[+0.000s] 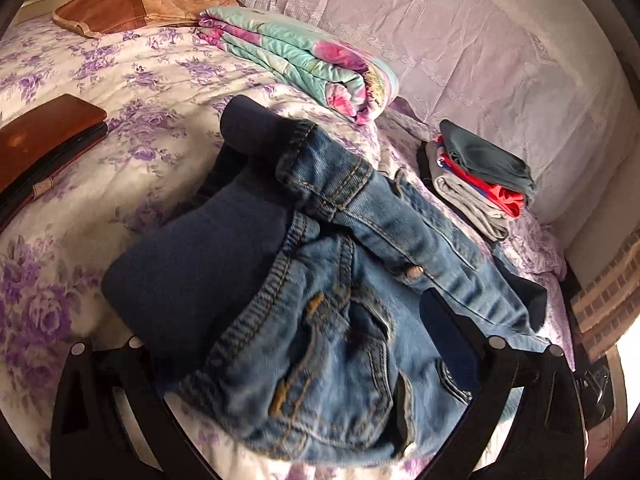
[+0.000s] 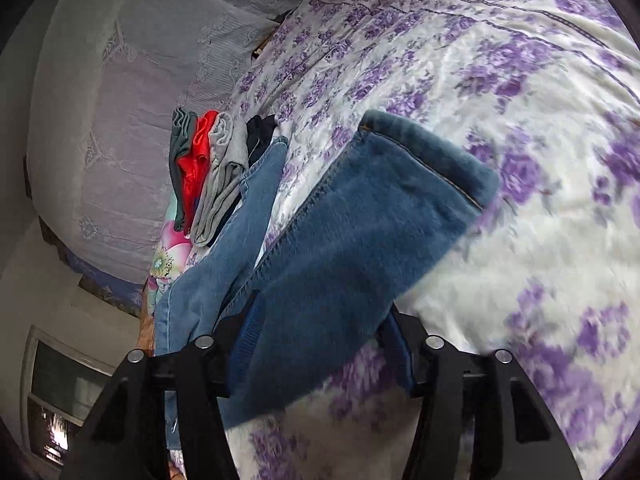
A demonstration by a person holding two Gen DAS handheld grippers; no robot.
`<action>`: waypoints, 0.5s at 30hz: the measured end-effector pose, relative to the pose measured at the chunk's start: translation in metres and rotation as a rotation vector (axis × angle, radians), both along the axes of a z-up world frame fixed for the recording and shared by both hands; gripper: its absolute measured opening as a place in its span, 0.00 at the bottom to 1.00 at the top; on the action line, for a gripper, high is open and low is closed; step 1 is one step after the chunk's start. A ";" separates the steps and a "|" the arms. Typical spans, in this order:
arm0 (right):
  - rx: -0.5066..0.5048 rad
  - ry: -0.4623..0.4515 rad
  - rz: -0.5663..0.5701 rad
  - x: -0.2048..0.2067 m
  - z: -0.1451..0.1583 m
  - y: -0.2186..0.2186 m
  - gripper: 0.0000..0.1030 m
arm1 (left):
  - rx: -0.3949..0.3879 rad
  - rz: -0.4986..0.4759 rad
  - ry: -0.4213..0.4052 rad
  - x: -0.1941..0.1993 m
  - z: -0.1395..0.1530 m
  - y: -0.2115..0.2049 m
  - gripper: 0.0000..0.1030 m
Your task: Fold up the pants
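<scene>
- Pants: a pair of blue jeans (image 1: 340,280) with dark fleece lining, bunched on the floral bedspread (image 1: 140,80); waist end with pocket stitching and a rivet lies between and just ahead of my left gripper (image 1: 300,360).
- Left gripper: both fingers stand wide apart with denim heaped across the gap; pads are hidden under cloth; I cannot tell whether they press on it or merely straddle it.
- Right gripper (image 2: 320,336): a trouser leg (image 2: 360,220), turned lining-side out, runs up and away from between my fingers, cuff at the far end; the cloth passes between the jaws, which appear closed on it; I judge this a grasp on the leg.
- The other leg (image 2: 240,216) lies to the left of my right fingers, touching a stack of folded clothes (image 2: 208,168) beyond it.
- Also present: a folded floral quilt (image 1: 300,60) beyond the left fingers; a brown wallet-like case (image 1: 48,140) to their left.
- Step in hand, by judgement: straightening the garment before the first fold; nothing is laid flat yet.
- Next move calls for drawing the held leg out straight, laying it alongside its partner, keeping clear of the stack; risk of cloth slipping from a shallow grip.
</scene>
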State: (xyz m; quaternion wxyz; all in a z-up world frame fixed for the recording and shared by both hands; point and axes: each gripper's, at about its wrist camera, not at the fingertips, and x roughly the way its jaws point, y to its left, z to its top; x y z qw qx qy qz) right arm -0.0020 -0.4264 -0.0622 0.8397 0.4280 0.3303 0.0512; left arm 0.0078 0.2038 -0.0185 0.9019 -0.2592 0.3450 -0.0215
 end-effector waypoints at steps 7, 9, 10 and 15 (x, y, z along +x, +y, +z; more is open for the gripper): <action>0.012 -0.115 0.005 -0.036 0.009 -0.010 0.06 | -0.069 0.008 -0.008 -0.017 0.004 0.021 0.33; -0.032 -0.142 0.032 -0.065 0.021 -0.006 0.06 | -0.155 -0.018 -0.018 -0.027 0.005 0.036 0.24; -0.041 -0.146 0.040 -0.079 0.024 -0.006 0.06 | -0.188 -0.032 -0.022 -0.034 0.007 0.041 0.23; -0.006 -0.156 0.048 -0.147 0.023 -0.017 0.06 | -0.147 -0.077 -0.048 -0.067 0.014 0.035 0.22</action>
